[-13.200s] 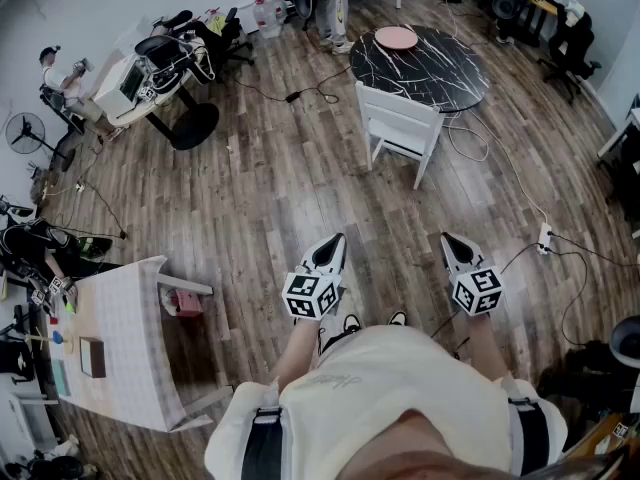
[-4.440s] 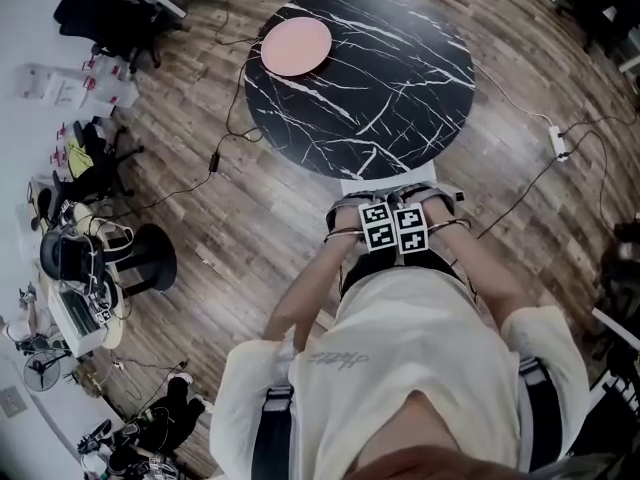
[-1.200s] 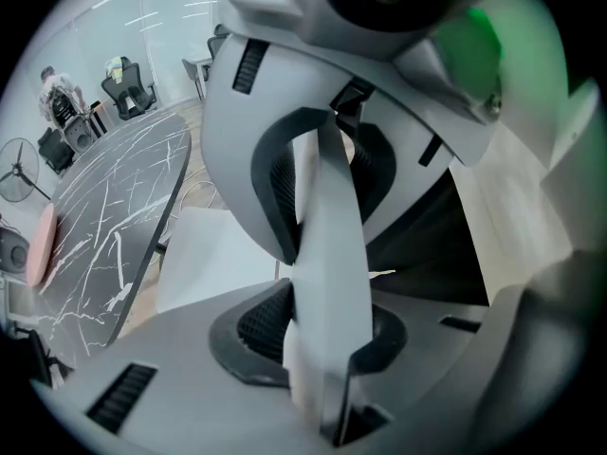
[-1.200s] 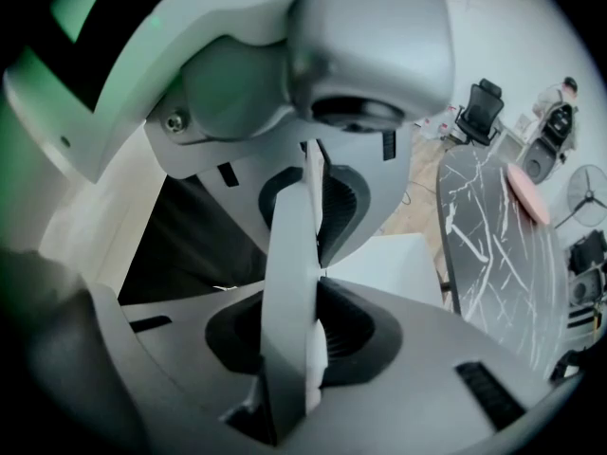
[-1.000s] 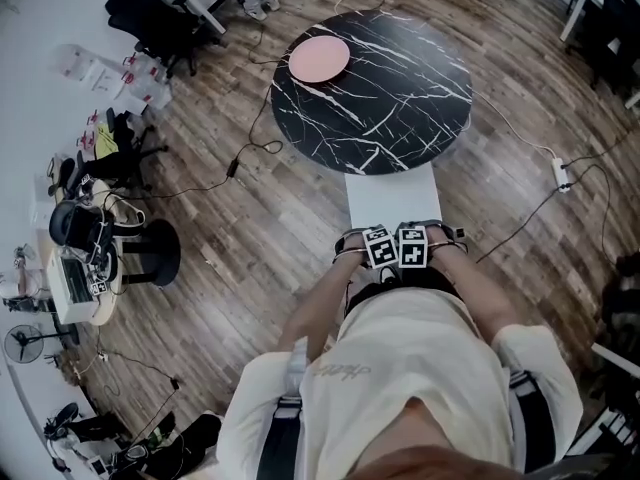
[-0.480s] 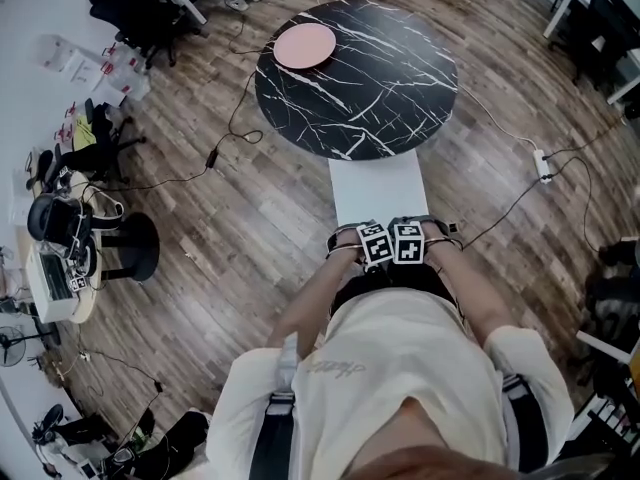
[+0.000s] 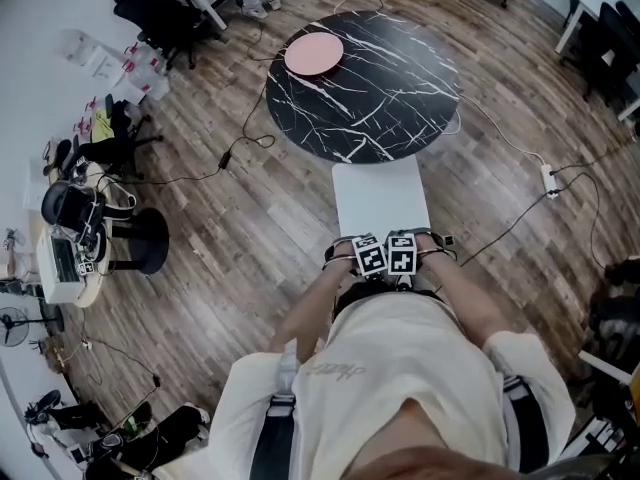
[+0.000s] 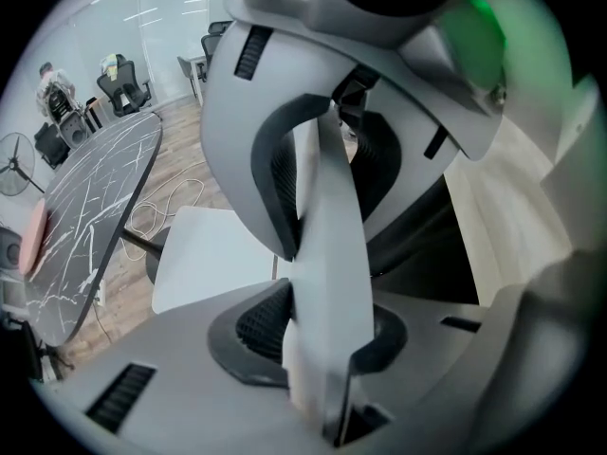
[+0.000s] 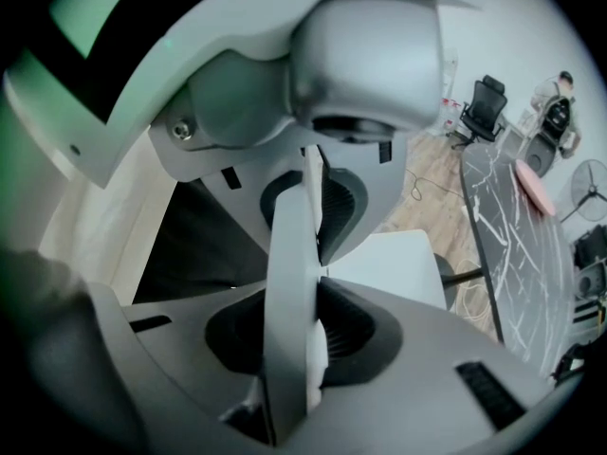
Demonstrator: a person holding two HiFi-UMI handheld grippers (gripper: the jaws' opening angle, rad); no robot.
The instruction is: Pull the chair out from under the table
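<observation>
The white chair stands with its seat (image 7: 380, 196) nearly all out from under the round black marble table (image 7: 400, 78), and only the seat's far edge touches the table's rim. Both grippers hold the top rail of its backrest side by side. The left gripper (image 7: 368, 256) is shut on the rail (image 8: 332, 339), which fills the gap between its jaws in the left gripper view. The right gripper (image 7: 402, 253) clamps the same rail (image 9: 289, 349) in the same way. A pink plate (image 7: 313, 53) lies on the table's far left part.
Cables trail over the wood floor, with a power strip (image 7: 548, 175) at the right. A black round-based stool (image 7: 140, 240) and a cluttered desk (image 7: 62, 263) stand at the left. Office chairs (image 7: 150, 13) sit at the far left and the far right.
The chair has slid back from the table toward the person, so more of the seat shows. Both grippers moved back with it, still clamped on the rail.
</observation>
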